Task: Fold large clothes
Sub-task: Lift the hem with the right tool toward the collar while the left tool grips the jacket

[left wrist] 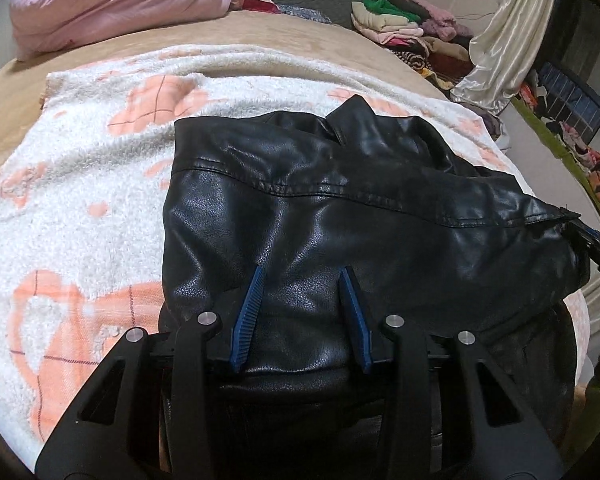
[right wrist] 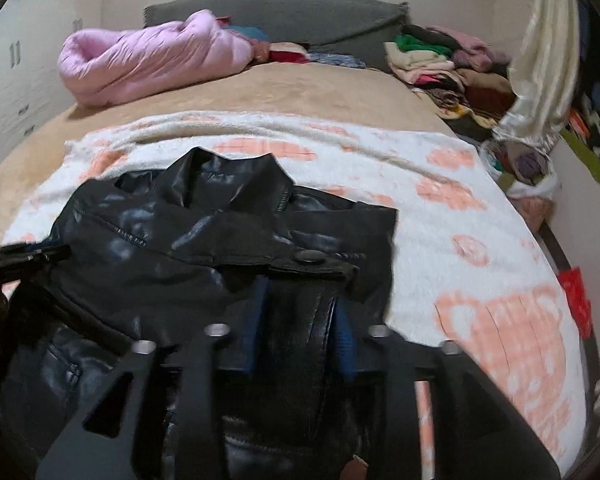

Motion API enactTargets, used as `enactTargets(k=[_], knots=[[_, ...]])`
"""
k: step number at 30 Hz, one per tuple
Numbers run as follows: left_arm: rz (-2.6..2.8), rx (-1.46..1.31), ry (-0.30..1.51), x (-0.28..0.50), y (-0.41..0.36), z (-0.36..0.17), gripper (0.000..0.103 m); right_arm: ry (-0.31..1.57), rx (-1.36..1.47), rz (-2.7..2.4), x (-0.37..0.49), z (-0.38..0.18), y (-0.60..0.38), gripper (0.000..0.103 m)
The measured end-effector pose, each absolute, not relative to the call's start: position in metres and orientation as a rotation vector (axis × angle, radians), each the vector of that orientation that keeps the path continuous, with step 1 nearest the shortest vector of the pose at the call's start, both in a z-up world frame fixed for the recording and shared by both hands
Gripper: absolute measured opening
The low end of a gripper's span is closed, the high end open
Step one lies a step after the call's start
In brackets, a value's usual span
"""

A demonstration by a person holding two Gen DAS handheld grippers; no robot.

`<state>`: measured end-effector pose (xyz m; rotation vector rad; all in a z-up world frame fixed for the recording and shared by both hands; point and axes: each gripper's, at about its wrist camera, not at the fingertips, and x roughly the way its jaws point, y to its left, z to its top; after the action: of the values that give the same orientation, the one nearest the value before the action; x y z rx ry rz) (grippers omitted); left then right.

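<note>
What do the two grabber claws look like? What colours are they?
Both look alike. The left gripper has black plastic arms with cut-out holes, round silver bolts, and two thin fingers with ridged blue pads. The right gripper is the same: black frame, silver bolts, blue pads. No cables or sleeves show.

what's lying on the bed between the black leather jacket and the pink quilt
White-and-peach fleece blanket, then bare tan bedspread, between black leather jacket and pink quilt; clearest in the right wrist view.

black leather jacket (left wrist: 340,216) – 1 | fleece blanket (left wrist: 80,200) – 1 | pink quilt (left wrist: 112,0) – 1 | gripper – 2: left gripper (left wrist: 302,276), right gripper (right wrist: 300,292)
</note>
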<state>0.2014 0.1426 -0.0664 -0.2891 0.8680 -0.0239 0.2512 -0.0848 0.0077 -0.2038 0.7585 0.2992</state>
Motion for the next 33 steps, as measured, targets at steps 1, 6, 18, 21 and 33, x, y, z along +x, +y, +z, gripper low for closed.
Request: enactTargets(k=[1,6,18,21,33], knots=[[-0.023,-0.287,0.868,0.201,0.142,-0.066,0.032,0.736,-0.197,0.275,0.247,0.011,-0.087,0.058],[-0.006,-0.26,0.869,0.201,0.138,-0.065,0.032,0.688,-0.173,0.308,0.242,0.017,-0.083,0.046],[-0.002,-0.246,0.87,0.202,0.133,-0.063,0.032,0.961,-0.298,0.311,0.292,-0.07,-0.03,0.041],[-0.004,-0.25,0.869,0.202,0.133,-0.063,0.032,0.965,-0.268,0.314,0.295,-0.074,-0.032,0.041],[-0.034,-0.243,0.851,0.184,0.121,-0.034,0.058,0.831,-0.168,0.418,0.239,-0.023,-0.05,0.059]])
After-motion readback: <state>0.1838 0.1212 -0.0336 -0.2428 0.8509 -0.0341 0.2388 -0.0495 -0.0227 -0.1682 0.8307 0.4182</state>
